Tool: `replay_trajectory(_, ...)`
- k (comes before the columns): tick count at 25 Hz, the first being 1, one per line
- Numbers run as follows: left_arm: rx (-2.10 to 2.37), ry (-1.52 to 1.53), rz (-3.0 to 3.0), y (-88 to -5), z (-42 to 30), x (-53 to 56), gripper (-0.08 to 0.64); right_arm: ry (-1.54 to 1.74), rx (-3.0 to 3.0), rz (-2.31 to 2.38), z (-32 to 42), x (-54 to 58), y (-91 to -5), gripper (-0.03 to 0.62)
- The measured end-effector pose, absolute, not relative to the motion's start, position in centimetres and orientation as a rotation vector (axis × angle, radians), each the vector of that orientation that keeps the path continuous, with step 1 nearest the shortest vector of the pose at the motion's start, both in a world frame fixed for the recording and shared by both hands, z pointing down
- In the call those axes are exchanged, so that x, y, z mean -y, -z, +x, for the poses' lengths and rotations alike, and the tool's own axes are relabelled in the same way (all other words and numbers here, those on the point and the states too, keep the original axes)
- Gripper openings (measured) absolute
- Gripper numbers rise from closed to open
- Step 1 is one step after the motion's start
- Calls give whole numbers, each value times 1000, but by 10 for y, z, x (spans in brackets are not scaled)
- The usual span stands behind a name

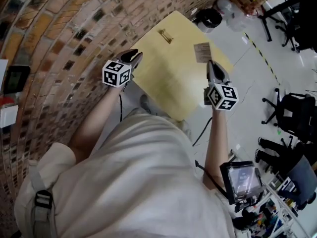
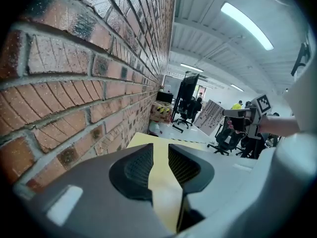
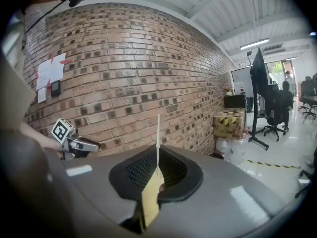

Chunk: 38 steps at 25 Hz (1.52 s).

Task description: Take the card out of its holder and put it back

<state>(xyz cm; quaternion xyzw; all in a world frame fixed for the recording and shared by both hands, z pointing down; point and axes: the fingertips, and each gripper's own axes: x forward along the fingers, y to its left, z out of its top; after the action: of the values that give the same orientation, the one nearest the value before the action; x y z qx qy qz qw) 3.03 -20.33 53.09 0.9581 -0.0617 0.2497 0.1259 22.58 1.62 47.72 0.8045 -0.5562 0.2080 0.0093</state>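
step: card out, return pending | right claw (image 1: 210, 64) clenched on lower edge of card (image 1: 202, 51), upright over right side of bench (image 1: 168, 81), free end left clear for slotting | holder (image 1: 165, 35) far left | left claw (image 1: 135, 56) released, empty, near-left, likely ready to steady holder

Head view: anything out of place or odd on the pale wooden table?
Only the pale rectangular card: it is out of its small wooden holder, pinched in the shut right gripper. Nothing spilled or damaged.
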Motion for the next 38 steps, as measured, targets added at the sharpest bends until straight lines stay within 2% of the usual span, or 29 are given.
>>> replay_trajectory(17, 191, -754, 2770, -548, 39, 203, 115, -683, 1735, 2483, 232, -18, -489, 14)
replay_trajectory(38, 331, -678, 2754, -541, 91, 155, 129, -653, 1889, 2383, 289, -52, -492, 14)
